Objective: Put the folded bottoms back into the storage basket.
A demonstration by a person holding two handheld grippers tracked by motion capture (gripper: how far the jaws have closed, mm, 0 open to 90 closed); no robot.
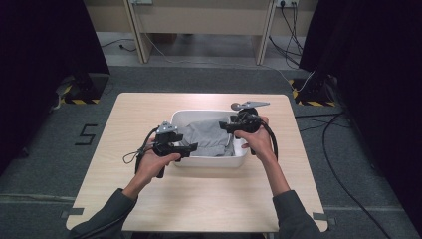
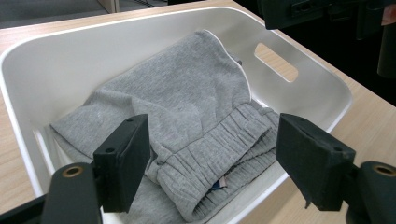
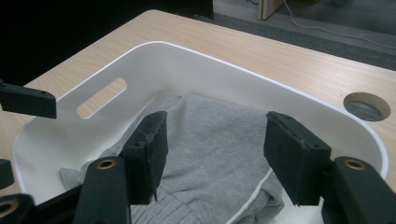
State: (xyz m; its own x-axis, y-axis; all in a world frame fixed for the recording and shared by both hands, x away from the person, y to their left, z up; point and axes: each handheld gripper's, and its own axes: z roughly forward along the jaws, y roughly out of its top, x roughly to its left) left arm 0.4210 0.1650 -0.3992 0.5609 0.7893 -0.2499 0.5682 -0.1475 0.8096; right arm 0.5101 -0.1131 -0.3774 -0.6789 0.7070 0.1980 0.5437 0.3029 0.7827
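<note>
- Two grippers hover over a white tub (image 1: 209, 160) on the table (image 1: 199, 199).
- Left gripper (image 2: 212, 158): jaws apart, gripping nothing.
- Right gripper (image 3: 215, 156): jaws apart, empty.
- Grey garment (image 1: 206, 137) lies folded inside the tub.

Grey sweat garment (image 1: 206, 135) lies folded inside white tub (image 1: 209, 161), filling most of floor. Soft fleece fabric, ribbed elastic waistband bunched at one end (image 2: 224, 154), thin white cord running along one edge (image 3: 254, 193). Small dark label peeks from waistband fold. Lies flat, slightly rumpled, one corner riding up tub wall. Tub rectangular, rounded corners, slot handle in end wall (image 2: 275, 61), sits mid-table on light wood top.
</note>
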